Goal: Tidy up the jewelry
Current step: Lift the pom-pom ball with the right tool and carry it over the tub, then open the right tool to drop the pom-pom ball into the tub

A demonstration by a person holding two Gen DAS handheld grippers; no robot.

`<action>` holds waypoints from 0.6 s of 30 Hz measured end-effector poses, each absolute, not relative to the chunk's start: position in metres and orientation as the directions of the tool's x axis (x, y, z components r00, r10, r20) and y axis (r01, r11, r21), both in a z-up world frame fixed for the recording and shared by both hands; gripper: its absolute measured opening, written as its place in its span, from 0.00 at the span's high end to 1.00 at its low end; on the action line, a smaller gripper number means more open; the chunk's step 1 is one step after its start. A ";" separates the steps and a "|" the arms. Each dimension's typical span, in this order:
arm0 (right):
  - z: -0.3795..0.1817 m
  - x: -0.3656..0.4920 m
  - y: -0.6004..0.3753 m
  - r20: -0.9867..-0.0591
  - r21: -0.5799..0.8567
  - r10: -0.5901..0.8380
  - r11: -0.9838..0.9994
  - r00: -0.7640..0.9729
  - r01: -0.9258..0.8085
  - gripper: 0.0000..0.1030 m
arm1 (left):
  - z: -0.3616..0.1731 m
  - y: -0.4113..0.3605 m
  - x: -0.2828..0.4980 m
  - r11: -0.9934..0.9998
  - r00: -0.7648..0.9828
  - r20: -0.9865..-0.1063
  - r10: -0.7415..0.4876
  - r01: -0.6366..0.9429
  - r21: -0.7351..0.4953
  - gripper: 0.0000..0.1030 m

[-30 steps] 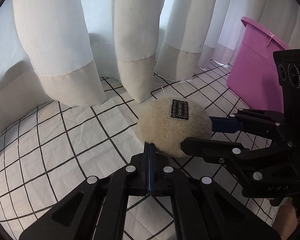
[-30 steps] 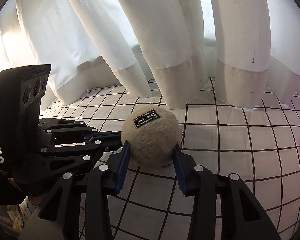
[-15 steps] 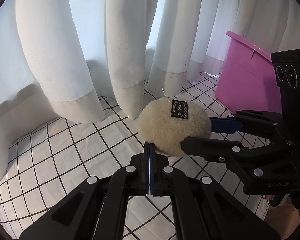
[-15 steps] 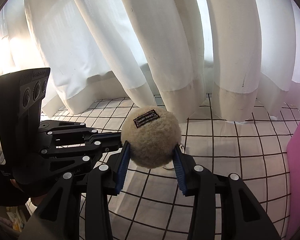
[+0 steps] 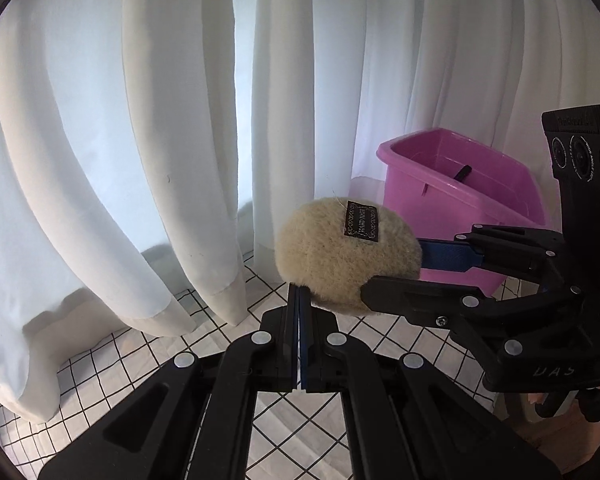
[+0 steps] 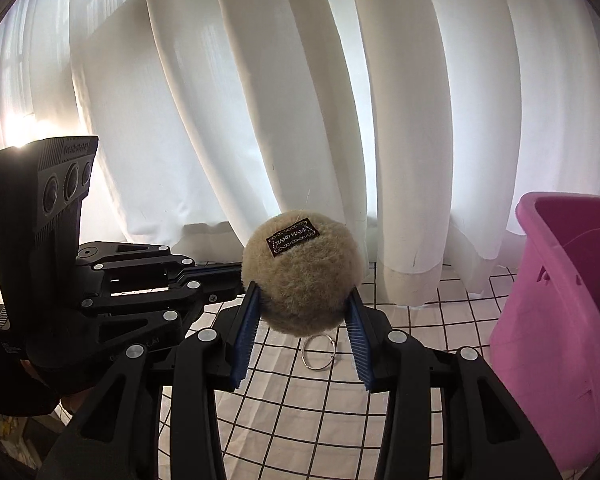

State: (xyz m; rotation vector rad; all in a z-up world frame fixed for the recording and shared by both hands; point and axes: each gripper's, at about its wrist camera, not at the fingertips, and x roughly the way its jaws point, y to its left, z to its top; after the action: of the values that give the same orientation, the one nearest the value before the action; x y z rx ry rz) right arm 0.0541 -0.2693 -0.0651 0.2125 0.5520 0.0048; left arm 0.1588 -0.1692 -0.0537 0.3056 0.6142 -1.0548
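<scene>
I am holding a tan pompom (image 6: pixel 300 276) in the air with my right gripper (image 6: pixel 303 312), whose blue pads (image 6: pixel 247 328) are pinching it on both sides. A small black label (image 6: pixel 293 237) is sitting on its upper face, and in the right wrist view I am reading "HAND MADE" inside a pale ornate border. In the left wrist view the same label (image 5: pixel 361 222) is too blurred for me to read. The ball is close to round, so I am seeing no clear long axis; the label side is facing up and toward the cameras, and a metal ring (image 6: pixel 318 354) is hanging from its underside, pointing down at the cloth (image 6: pixel 432 322).

My left gripper (image 5: pixel 299 300) is sitting with its fingers pressed together, nothing between them, their tips just under the near edge of the pompom (image 5: pixel 346 258); I cannot tell whether they are touching it. On the right gripper's body (image 5: pixel 540 344) I am making out embossed letters that look like "UAS", and the raised lettering on top of each camera housing is too faint to read.

The pompom is hovering above the white cloth with its black grid, in front of the white curtain (image 6: pixel 300 100). A pink bin (image 6: pixel 560 320) is standing on the cloth to my right, near the pompom but apart from it, and something dark (image 5: pixel 461 171) is lying inside it.
</scene>
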 end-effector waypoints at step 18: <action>-0.004 -0.067 -0.416 -0.440 0.158 -0.145 0.959 0.886 0.235 0.61 | 0.027 -0.327 0.066 0.304 0.252 -0.516 -0.819 0.953 -0.016 1.00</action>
State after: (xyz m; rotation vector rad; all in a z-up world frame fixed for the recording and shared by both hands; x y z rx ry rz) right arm -0.0672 -0.4156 -0.0037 0.2101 0.4393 -0.1988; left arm 0.0658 -0.3274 0.0275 0.3278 0.4774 -1.2340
